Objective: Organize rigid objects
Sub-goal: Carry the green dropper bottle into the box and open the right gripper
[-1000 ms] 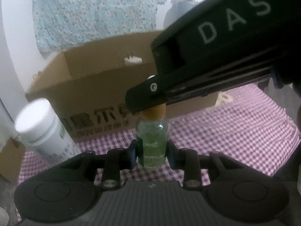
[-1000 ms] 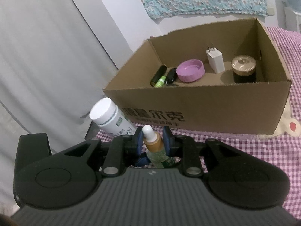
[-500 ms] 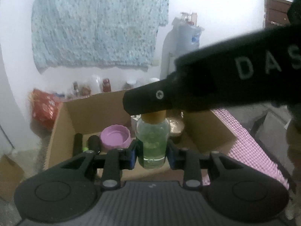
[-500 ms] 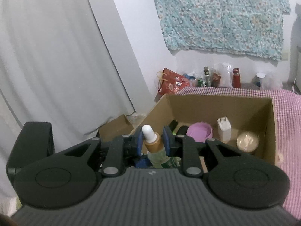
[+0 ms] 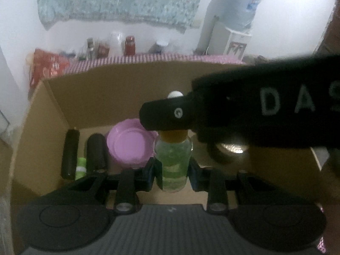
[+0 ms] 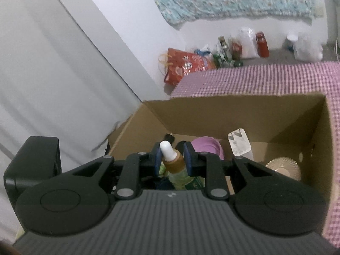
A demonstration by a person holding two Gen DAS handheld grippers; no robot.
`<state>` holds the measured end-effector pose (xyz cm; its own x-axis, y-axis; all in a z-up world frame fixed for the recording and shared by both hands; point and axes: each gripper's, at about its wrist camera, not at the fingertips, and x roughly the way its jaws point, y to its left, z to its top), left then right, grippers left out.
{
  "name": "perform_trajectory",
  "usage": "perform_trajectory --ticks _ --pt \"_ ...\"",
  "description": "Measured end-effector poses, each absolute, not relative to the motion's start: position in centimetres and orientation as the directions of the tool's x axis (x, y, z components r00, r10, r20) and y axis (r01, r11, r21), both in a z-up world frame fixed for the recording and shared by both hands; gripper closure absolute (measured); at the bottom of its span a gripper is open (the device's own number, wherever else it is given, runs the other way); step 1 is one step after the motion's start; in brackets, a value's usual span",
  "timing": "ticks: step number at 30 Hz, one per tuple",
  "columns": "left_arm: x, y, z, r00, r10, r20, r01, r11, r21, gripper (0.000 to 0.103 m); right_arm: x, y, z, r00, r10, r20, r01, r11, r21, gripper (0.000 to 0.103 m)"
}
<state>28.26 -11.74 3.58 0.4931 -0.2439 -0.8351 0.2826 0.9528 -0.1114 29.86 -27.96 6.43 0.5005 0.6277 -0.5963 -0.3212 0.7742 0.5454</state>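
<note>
A small glass dropper bottle (image 5: 173, 163) with green liquid, amber collar and white bulb is held by both grippers over the open cardboard box (image 5: 119, 89). My left gripper (image 5: 172, 170) is shut on the bottle's body. My right gripper (image 6: 172, 159) is shut on the bottle's amber neck (image 6: 174, 163); its black body crosses the left wrist view (image 5: 265, 116). The box holds a purple lid (image 5: 129, 142), two black cylinders (image 5: 70, 153), a green piece (image 5: 80, 165), a white charger (image 6: 239, 144) and a gold-lidded jar (image 6: 282, 167).
The box stands on a purple checked cloth (image 6: 255, 78). A red bag (image 6: 184, 65) and bottles (image 6: 261, 44) stand on the floor by the far wall. A grey curtain (image 6: 53, 63) hangs at the left. A water dispenser (image 5: 231, 21) stands at the back right.
Both grippers have carried the dropper bottle up from the cloth and forward over the box; the box interior now lies right below the bottle. The white pill bottle has left view.
</note>
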Motion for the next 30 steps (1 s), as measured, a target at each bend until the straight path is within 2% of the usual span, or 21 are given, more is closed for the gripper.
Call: perform_trajectory --ticks 5,8,12,16,19,23,29,30 --pt "27.8 -11.3 3.9 0.499 -0.251 -0.83 0.281 0.952 -0.12 0.063 29.6 -27.4 4.1 0.455 0.622 -0.637 -0.31 0.781 0.542 0.084" --pt "27.5 -11.3 4.0 0.502 -0.245 -0.83 0.28 0.954 -0.112 0.059 29.5 -27.4 3.6 0.431 0.65 -0.626 -0.301 0.757 0.58 0.087" --pt "26.7 -11.1 4.5 0.529 -0.258 -0.808 0.298 0.949 -0.108 0.037 28.8 -27.4 4.2 0.452 0.627 -0.634 -0.301 0.777 0.553 0.085" --pt "24.6 -10.9 6.3 0.596 -0.257 -0.761 0.322 0.944 -0.067 0.026 27.2 -28.7 6.0 0.492 0.63 -0.6 -0.294 0.77 0.567 0.083" --pt "22.6 -10.5 7.7 0.645 -0.255 -0.72 0.334 0.942 -0.035 0.022 25.4 -30.6 7.6 0.535 0.641 -0.551 -0.286 0.75 0.596 0.078" --pt "19.6 -9.4 9.8 0.688 -0.278 -0.67 0.342 0.939 -0.039 0.018 21.8 -33.0 9.8 0.594 0.638 -0.49 -0.279 0.734 0.619 0.07" --pt "14.0 -7.6 12.8 0.704 -0.386 -0.596 0.415 0.905 -0.095 0.009 13.9 -35.8 12.3 0.677 0.607 -0.416 -0.295 0.742 0.603 0.042" --pt "12.8 -7.2 13.1 0.703 -0.407 -0.583 0.429 0.897 -0.108 0.008 12.5 -36.1 12.4 0.688 0.599 -0.41 -0.295 0.746 0.597 0.033"
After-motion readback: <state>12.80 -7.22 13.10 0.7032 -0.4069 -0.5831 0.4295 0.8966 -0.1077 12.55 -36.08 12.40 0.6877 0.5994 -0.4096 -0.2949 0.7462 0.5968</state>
